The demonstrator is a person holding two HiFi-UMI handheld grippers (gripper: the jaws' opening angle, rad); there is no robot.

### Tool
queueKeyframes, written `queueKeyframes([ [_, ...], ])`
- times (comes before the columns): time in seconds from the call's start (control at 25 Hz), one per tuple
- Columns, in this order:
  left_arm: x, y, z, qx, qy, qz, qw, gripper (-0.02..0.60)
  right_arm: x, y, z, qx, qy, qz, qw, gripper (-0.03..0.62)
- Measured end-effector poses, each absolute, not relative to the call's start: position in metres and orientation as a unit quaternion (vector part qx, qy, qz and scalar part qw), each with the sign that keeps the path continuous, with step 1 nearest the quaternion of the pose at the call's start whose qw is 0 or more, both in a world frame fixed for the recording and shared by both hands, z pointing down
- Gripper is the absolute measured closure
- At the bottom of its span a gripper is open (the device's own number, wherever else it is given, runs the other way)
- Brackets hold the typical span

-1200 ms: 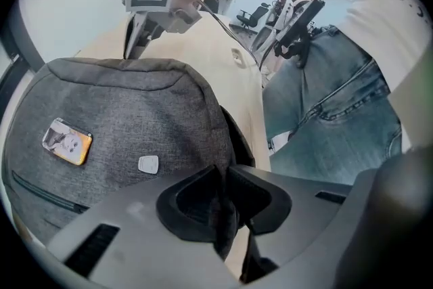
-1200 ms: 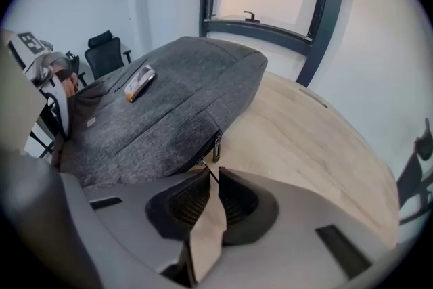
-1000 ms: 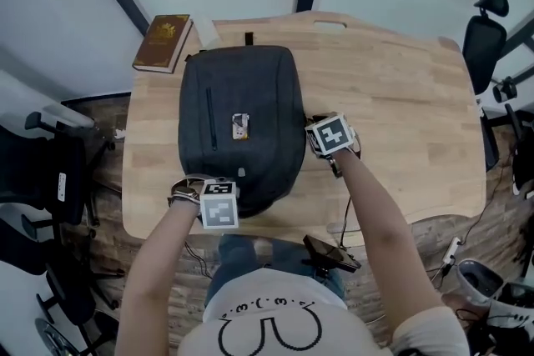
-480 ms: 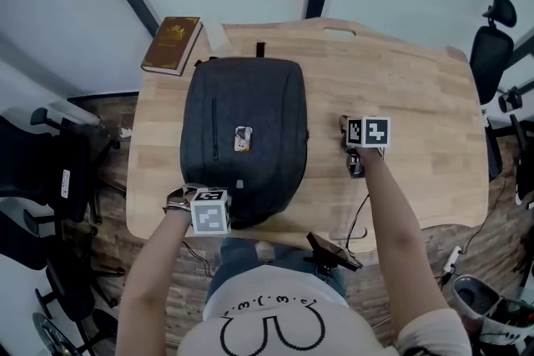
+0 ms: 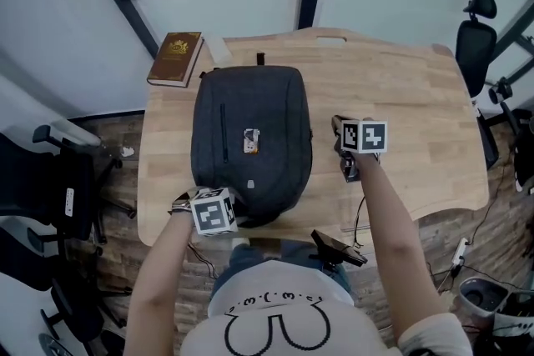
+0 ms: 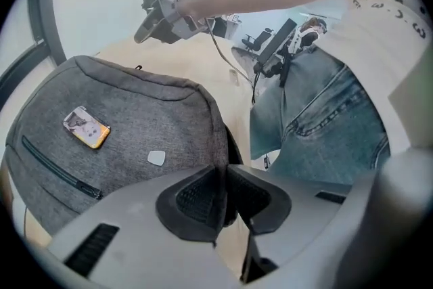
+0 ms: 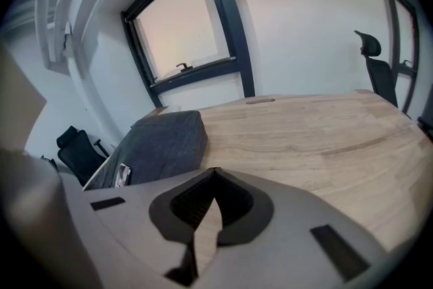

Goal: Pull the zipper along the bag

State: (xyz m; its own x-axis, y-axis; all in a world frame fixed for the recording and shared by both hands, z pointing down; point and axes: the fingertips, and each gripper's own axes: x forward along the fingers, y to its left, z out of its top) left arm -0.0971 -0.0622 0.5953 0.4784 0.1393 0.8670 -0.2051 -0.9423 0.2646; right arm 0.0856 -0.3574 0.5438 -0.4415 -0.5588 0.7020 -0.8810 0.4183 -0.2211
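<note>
Where the bag lies: the dark grey bag [image 5: 267, 104] rests flat on the left half of the wooden table [image 5: 400, 104], front face up, with its top end toward the window.
Bag front: a small orange patch [image 5: 250, 141] sits at the centre, and the front pocket zip [image 5: 224, 133] runs lengthwise to the left of it.
Left gripper [image 5: 236, 204]: positioned at the bag's near-left corner and pointing steeply down. Its jaws are almost together, and the pads pinch a dark fold of the bag's near edge.
Right gripper [image 5: 339, 124]: held above bare table just right of the bag and clear of it. Its jaws are fully closed tip to tip with nothing between them.
Book [image 5: 176, 58]: brown, lying at the table's far-left corner near the bag's top, not touching it.
Office chair [image 5: 474, 37]: black, standing beyond the table's right edge.
</note>
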Motion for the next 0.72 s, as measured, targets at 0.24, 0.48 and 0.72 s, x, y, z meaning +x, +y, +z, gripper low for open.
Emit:
queueKeyframes([
  [0.24, -0.113, -0.088, 0.556, 0.882, -0.078, 0.436, 0.161, 0.560, 0.065, -0.332, 0.504, 0.463, -0.811, 0.270, 0.232, 0.543],
  [0.48, -0.164, -0.166, 0.501, 0.888, -0.282, 0.349, 0.105, 0.565, 0.043, -0.308, 0.453, 0.473, -0.833, 0.207, 0.199, 0.543],
  [0.72, -0.228, -0.218, 0.424, 0.833, -0.506, 0.219, 0.046, 0.565, 0.027, -0.283, 0.375, 0.483, -0.854, 0.089, 0.173, 0.543],
])
